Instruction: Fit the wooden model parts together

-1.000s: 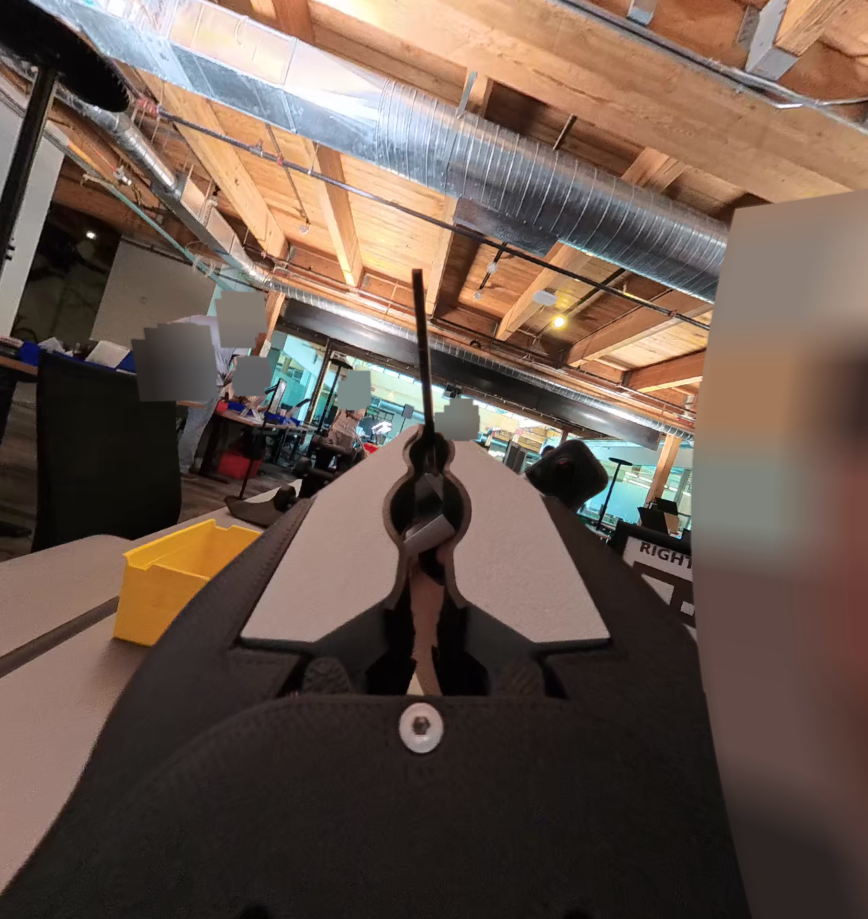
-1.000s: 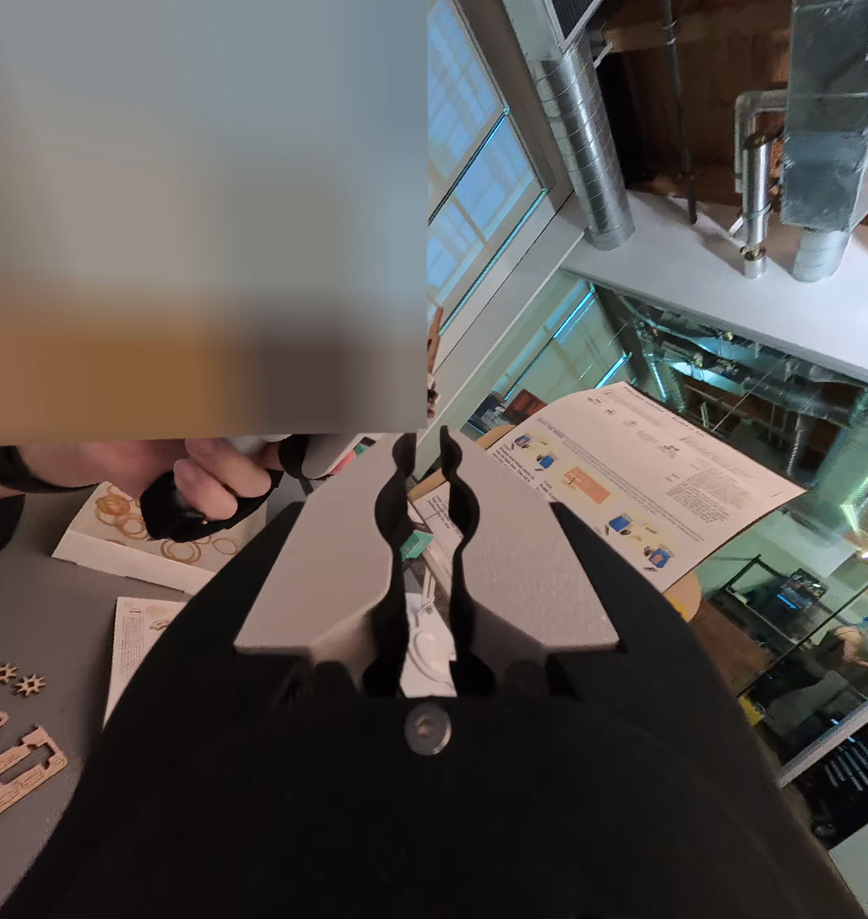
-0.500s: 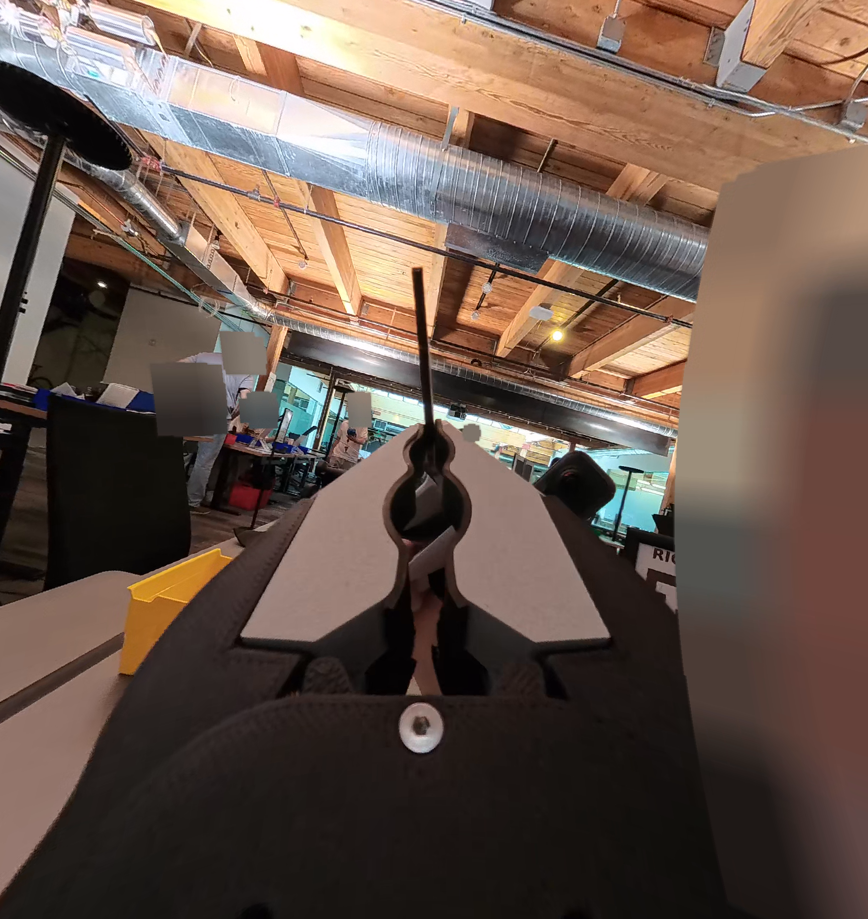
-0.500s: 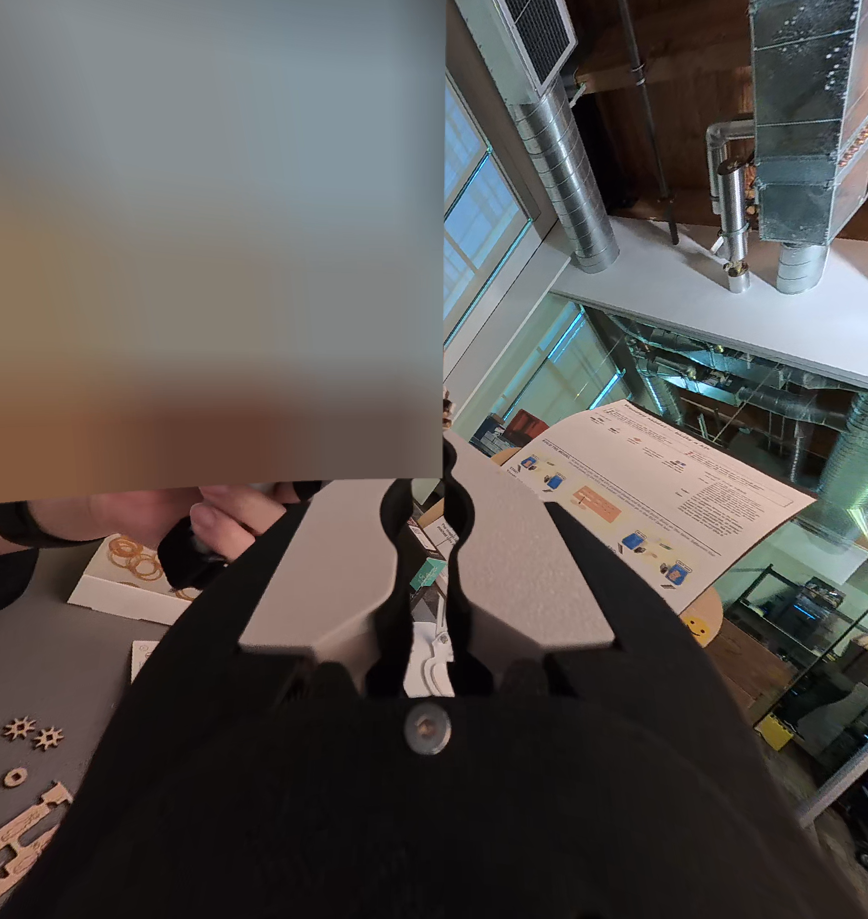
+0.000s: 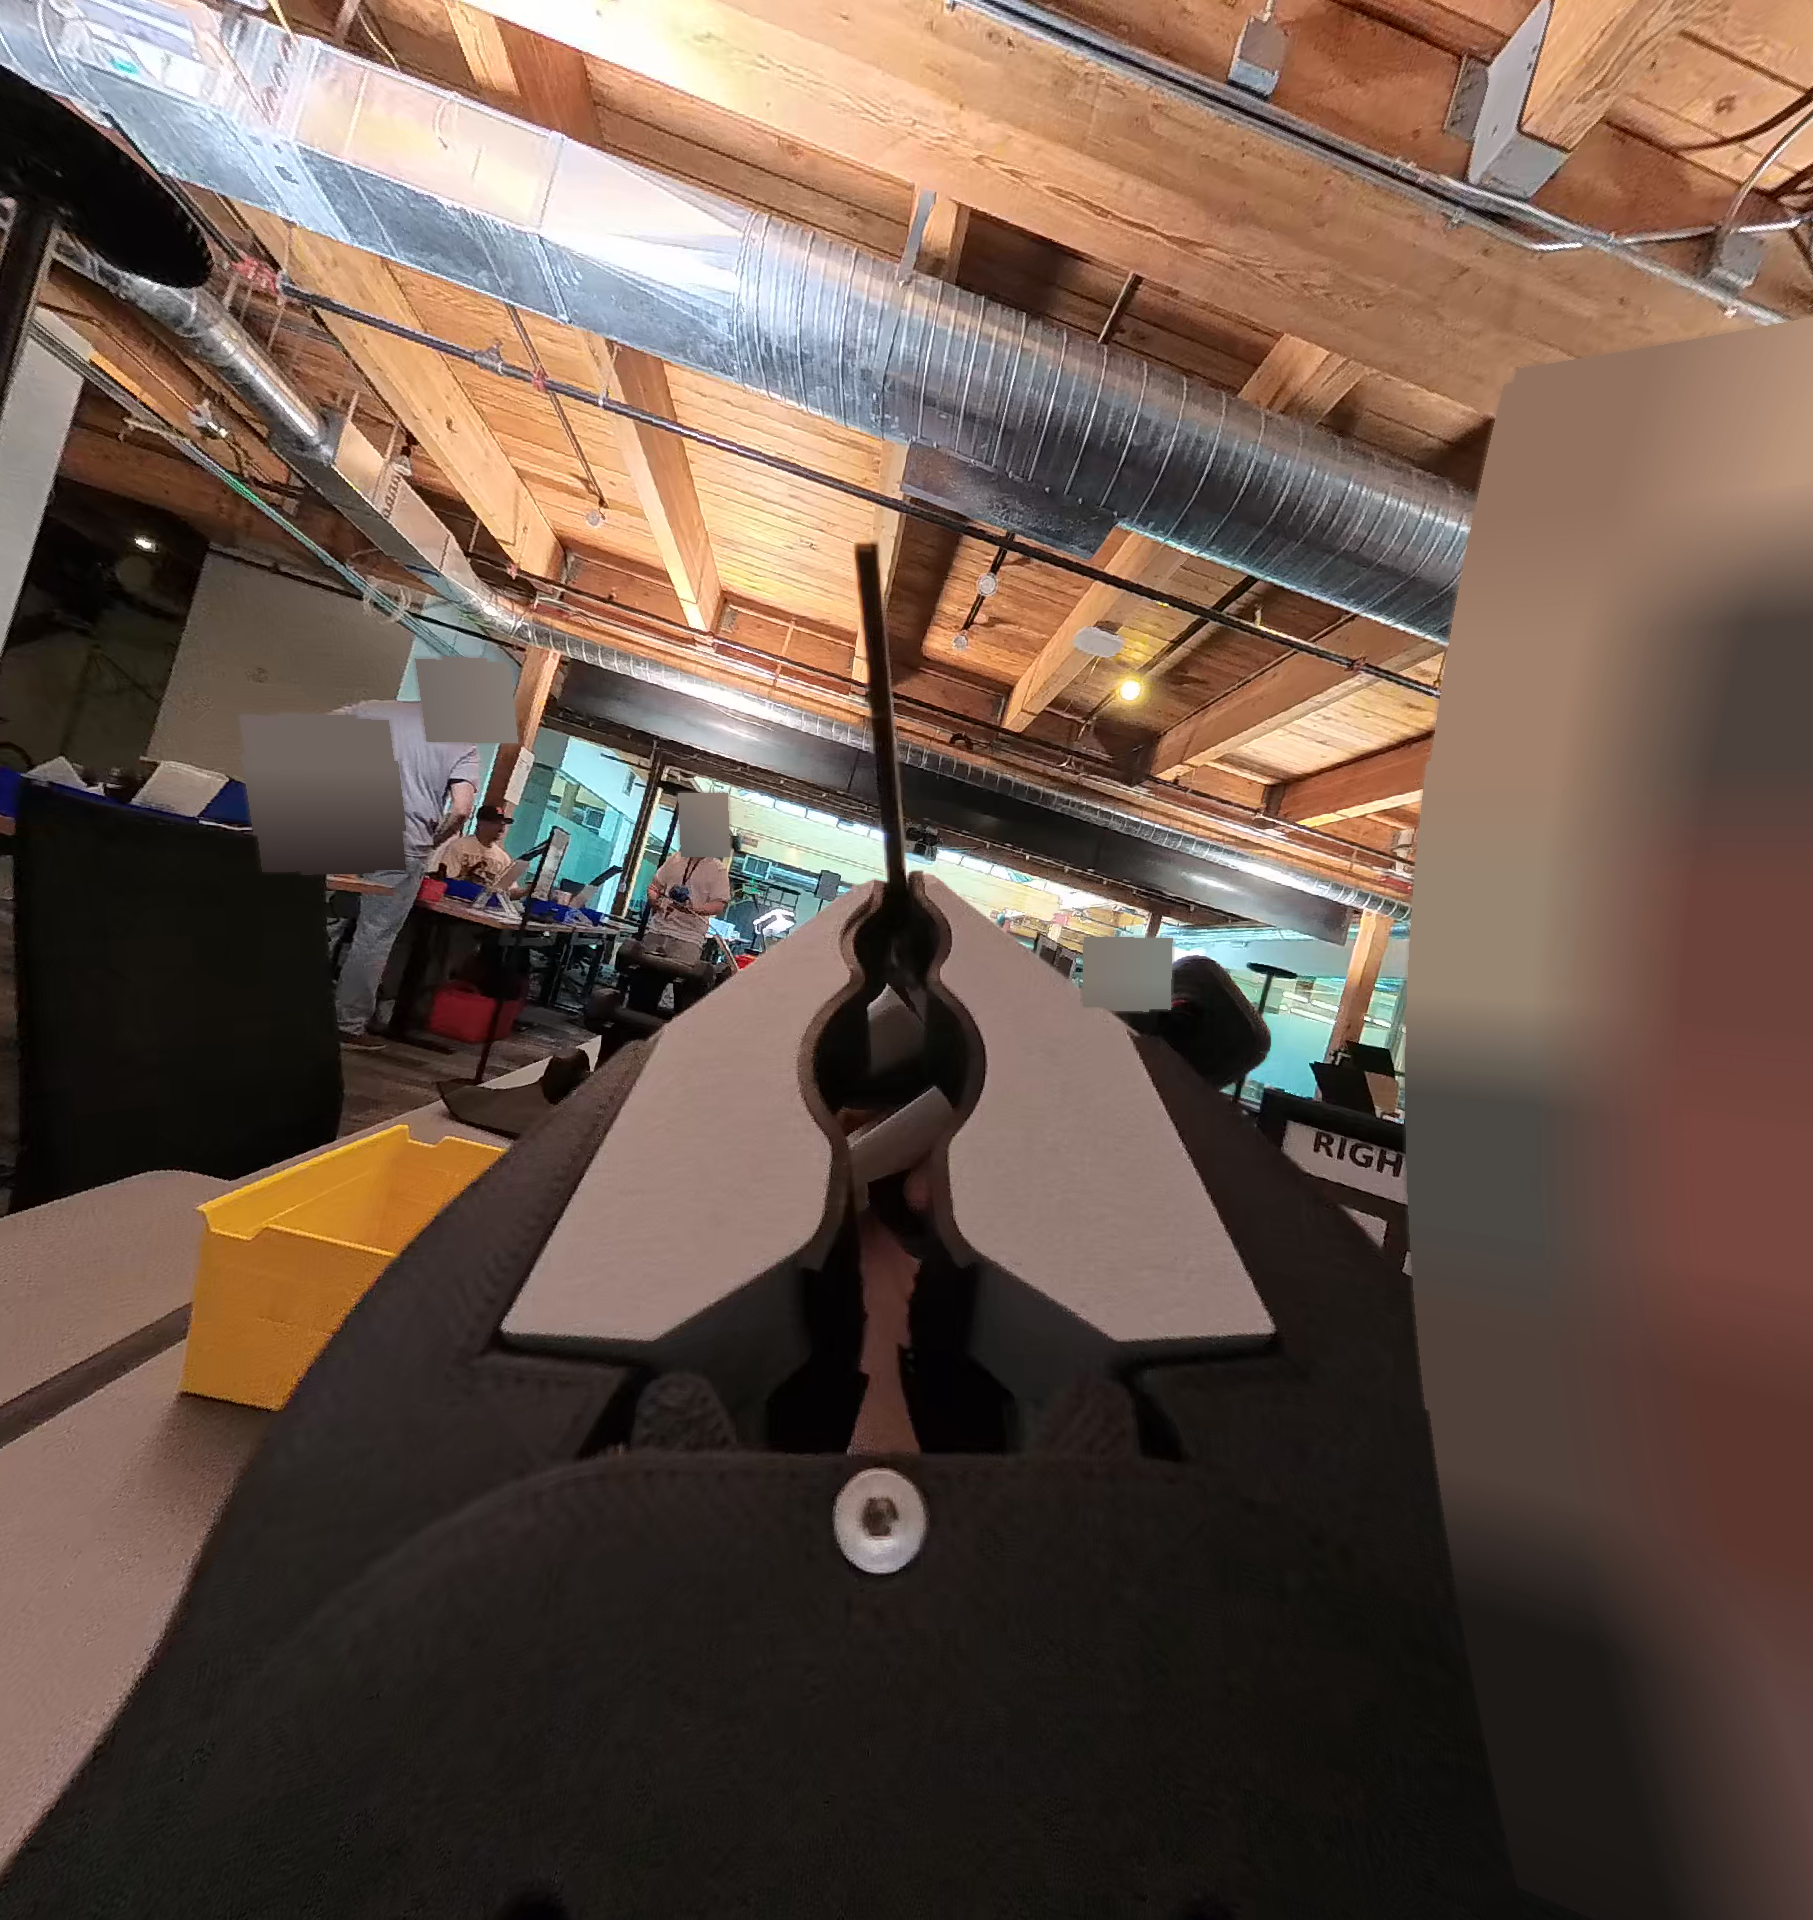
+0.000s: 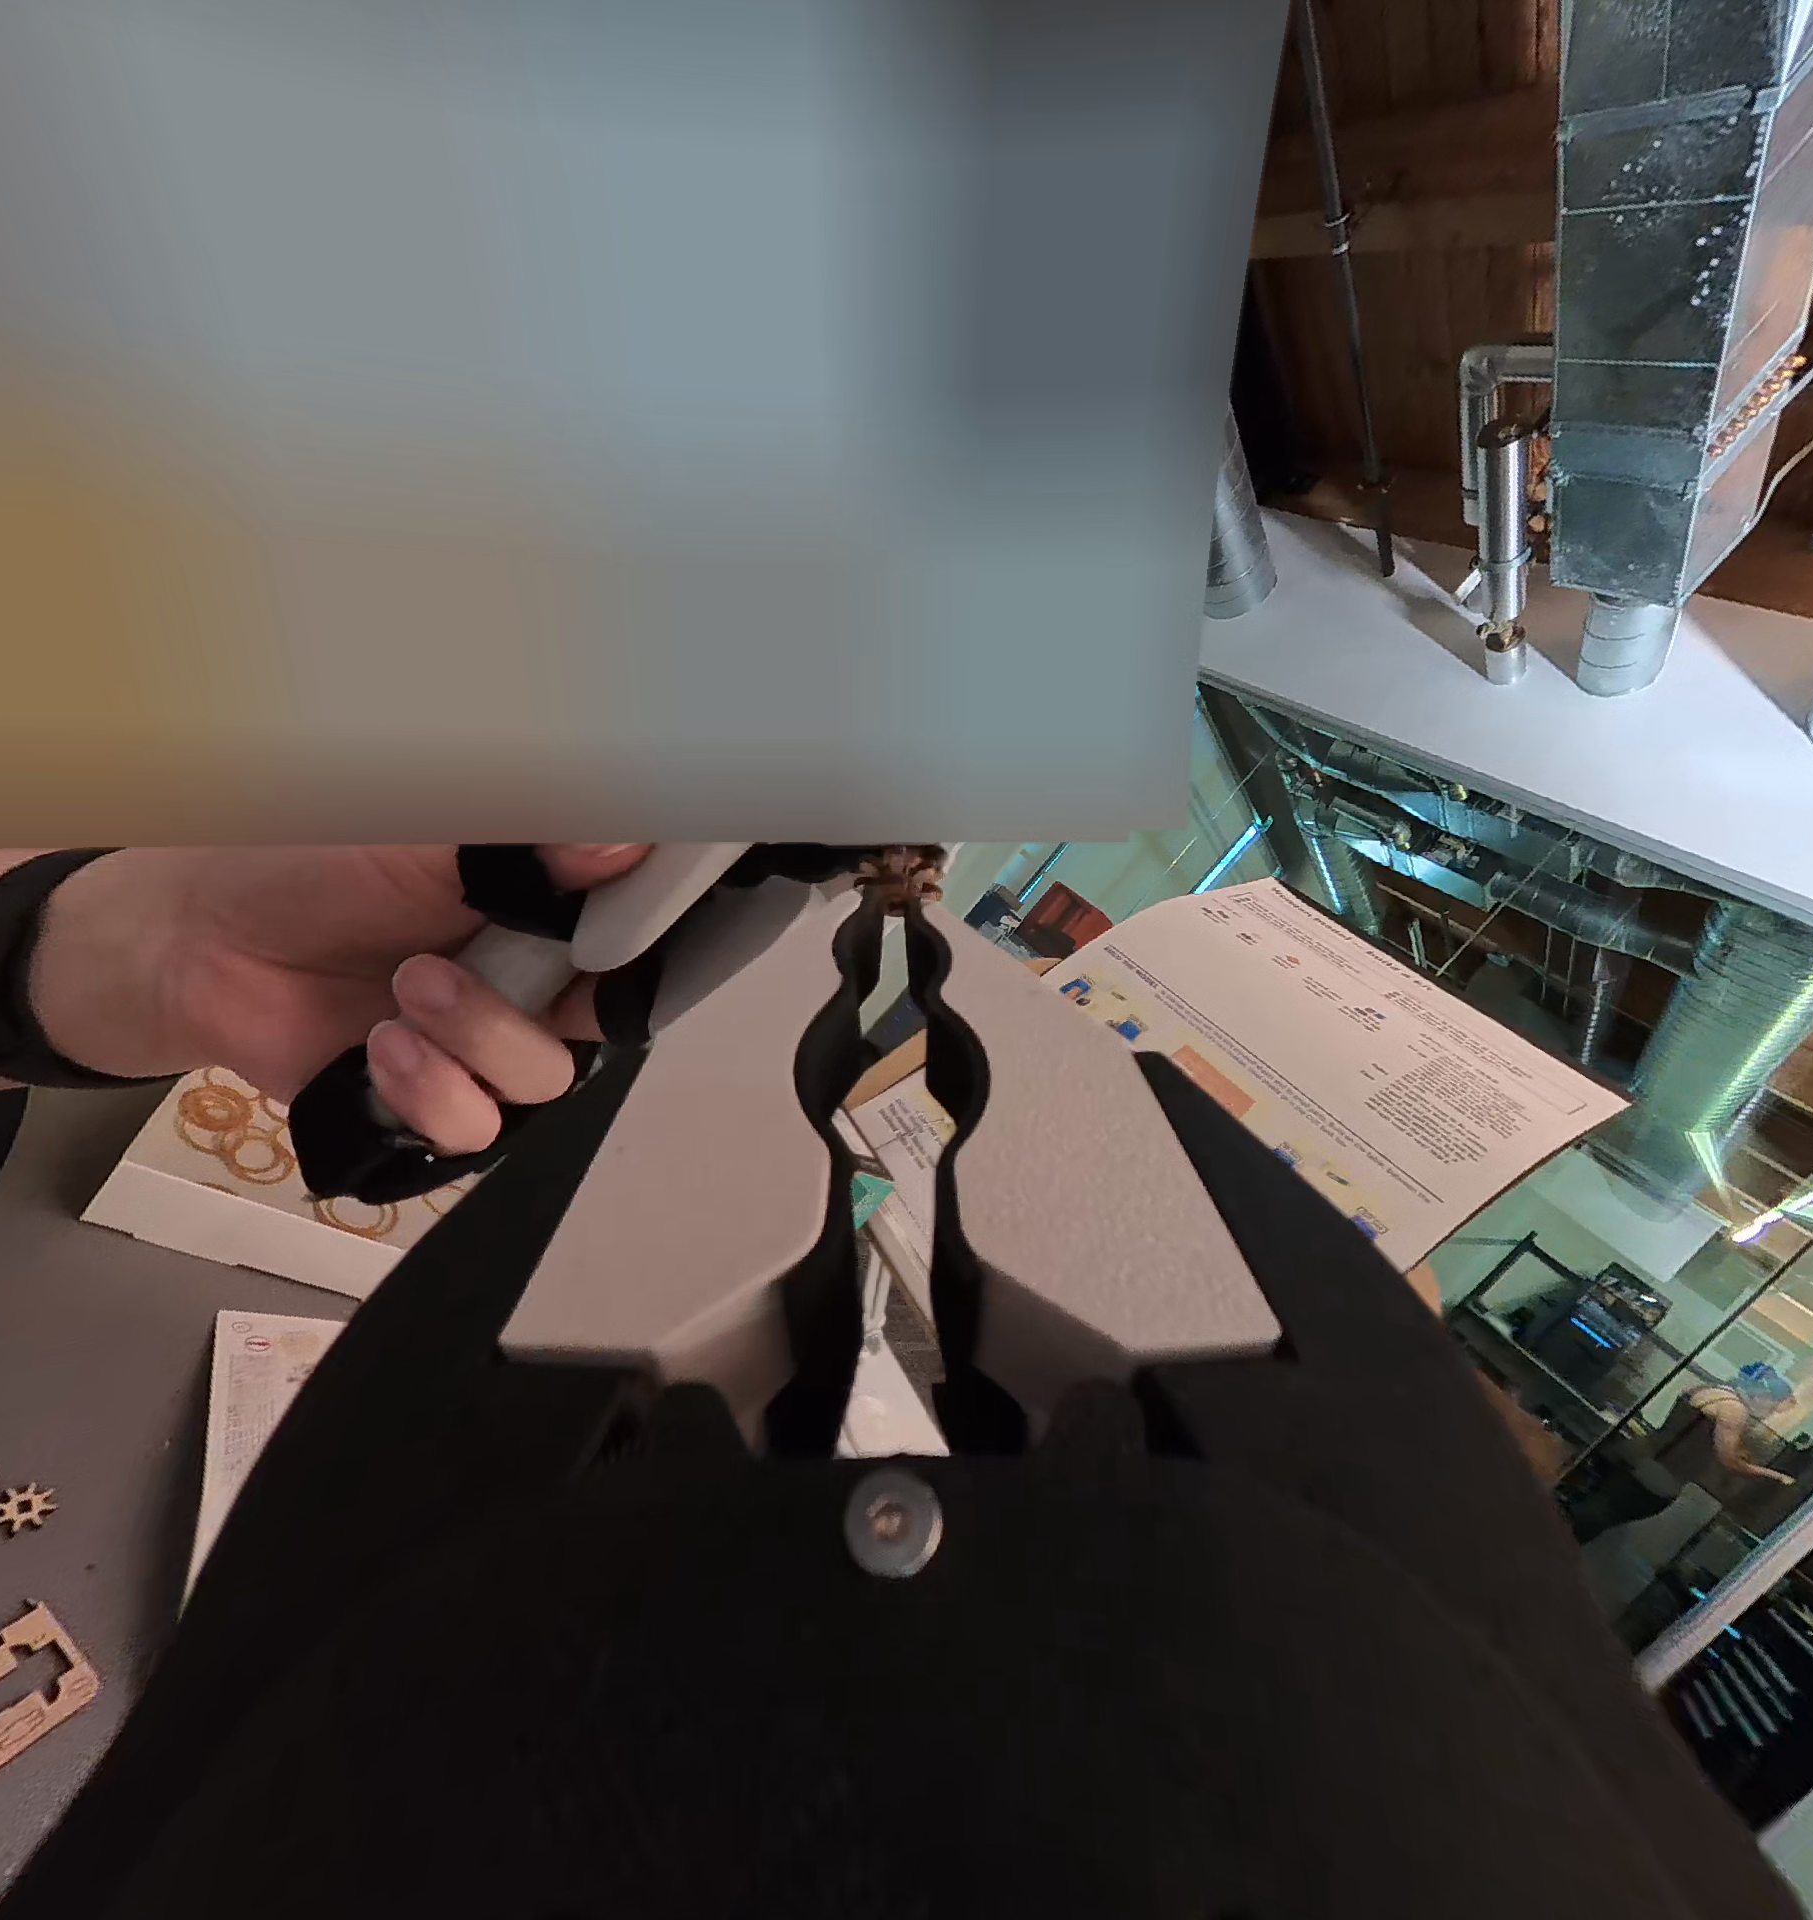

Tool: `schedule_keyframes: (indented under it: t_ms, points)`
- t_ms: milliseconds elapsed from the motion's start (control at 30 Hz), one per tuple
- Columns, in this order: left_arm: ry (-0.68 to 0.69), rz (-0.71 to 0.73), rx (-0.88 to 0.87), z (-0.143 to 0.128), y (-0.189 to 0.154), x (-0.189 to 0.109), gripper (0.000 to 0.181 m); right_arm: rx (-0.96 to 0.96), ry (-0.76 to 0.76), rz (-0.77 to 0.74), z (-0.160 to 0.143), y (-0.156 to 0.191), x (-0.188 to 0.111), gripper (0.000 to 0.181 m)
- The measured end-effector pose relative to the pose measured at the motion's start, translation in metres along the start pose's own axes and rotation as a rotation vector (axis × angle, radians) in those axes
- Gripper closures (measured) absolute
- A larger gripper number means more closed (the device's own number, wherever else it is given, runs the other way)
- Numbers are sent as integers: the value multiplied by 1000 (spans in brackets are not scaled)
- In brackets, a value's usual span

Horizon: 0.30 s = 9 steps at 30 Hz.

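A small wooden gear point(image 6: 897, 894) seems pinched by the right gripper point(image 6: 889, 920); left gripper point(image 5: 897, 896) clamps a thin rod point(image 5: 878, 717).

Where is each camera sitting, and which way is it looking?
Left wrist view: sits on the left gripper, tilted up at the ceiling duct; its fingers show, shut on a thin dark rod.
Right wrist view: sits on the right gripper, looking across the grey table to an instruction sheet; its fingers pinch a small wooden gear; a hand shows.
Shared: that hand holds the left gripper; both see the table.
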<state>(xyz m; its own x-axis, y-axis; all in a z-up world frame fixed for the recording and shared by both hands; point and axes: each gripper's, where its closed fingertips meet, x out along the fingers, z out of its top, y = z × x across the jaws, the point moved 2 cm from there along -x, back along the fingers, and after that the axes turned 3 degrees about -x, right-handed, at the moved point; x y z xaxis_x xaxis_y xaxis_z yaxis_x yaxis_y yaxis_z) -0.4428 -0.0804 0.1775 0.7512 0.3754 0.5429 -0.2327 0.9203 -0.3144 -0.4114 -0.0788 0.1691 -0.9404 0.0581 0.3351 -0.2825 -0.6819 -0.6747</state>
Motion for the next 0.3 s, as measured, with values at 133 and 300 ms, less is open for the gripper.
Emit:
schedule_keyframes:
  t_ms: [133, 300]
  points:
    - [4, -9, -4, 0, -2, 0, 181, -12, -2, -4, 2, 1, -1, 181]
    - [22, -11, 9, -1, -4, 1, 181, -55, 10, -9, 3, 2, -1, 181]
